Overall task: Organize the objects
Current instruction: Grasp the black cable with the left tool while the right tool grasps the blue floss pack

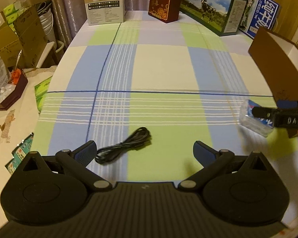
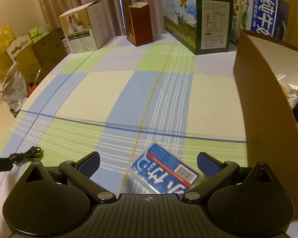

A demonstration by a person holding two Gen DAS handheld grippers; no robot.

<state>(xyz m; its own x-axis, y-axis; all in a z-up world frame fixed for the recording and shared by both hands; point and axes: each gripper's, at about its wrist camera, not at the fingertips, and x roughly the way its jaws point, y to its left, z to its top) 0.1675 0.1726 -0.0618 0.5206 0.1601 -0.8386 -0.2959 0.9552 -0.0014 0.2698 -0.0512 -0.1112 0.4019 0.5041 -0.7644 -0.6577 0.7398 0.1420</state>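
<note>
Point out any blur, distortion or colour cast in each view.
Left wrist view: warm yellowish cast; fisheye bends the checked tablecloth lines; the right claw and the clear packet under it smear at the right edge. Right wrist view: same cast and bending; the blue packet between the open claw fingers is motion-blurred; the black cable stays fairly sharp.

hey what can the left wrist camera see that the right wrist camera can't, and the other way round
Only the left wrist view shows the left claw, open, the green packet at the cloth's left edge and the dark tray of clutter on the side table. Only the right wrist view shows the right claw, open over the blue packet, and the contents inside the brown box. Both show the coiled black cable, the checked tablecloth, the milk carton box and the red box at the back.
</note>
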